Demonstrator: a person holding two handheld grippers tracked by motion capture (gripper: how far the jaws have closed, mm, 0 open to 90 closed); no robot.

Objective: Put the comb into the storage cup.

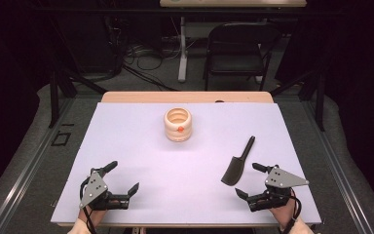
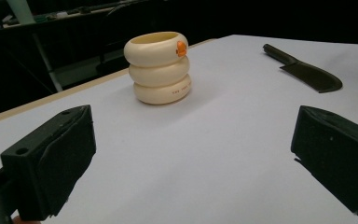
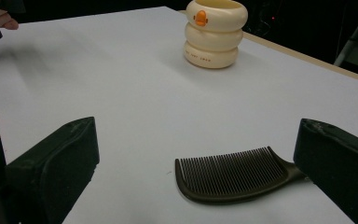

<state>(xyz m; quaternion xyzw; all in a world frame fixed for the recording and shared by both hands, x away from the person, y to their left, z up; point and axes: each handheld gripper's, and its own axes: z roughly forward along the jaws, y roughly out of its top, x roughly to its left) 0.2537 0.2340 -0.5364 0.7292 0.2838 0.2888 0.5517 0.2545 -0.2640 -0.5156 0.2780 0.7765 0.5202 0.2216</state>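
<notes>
The left gripper (image 1: 122,177) lay low over the near left corner of the white rectangular tabletop (image 1: 141,141), the person's left hand (image 1: 84,225) coming in from the bottom edge behind it. Its jaws stood wide apart with nothing between them, pointing forward and inward toward the middle of the table. The right gripper (image 1: 249,181) sat at the near right corner in a mirrored pose, its grey three-cornered plate (image 1: 283,177) on top and its jaws likewise spread wide and empty, angled inward to the left.

The dark brown plastic comb with a long tapered handle (image 1: 237,164) lay flat on the tabletop just ahead of the right gripper, handle pointing away toward the far right, teeth toward the near left. In the right gripper view the comb (image 3: 235,176) lay between the two jaws' line of sight, closer to the right-hand jaw, untouched.

The cream ribbed cup shaped like three stacked rings (image 1: 177,125) stood upright near the far middle of the table, well apart from both grippers. It bore a small orange duck-face emblem (image 3: 200,18) on the top ring and a short line of dark print on the bottom ring, too small to read.
</notes>
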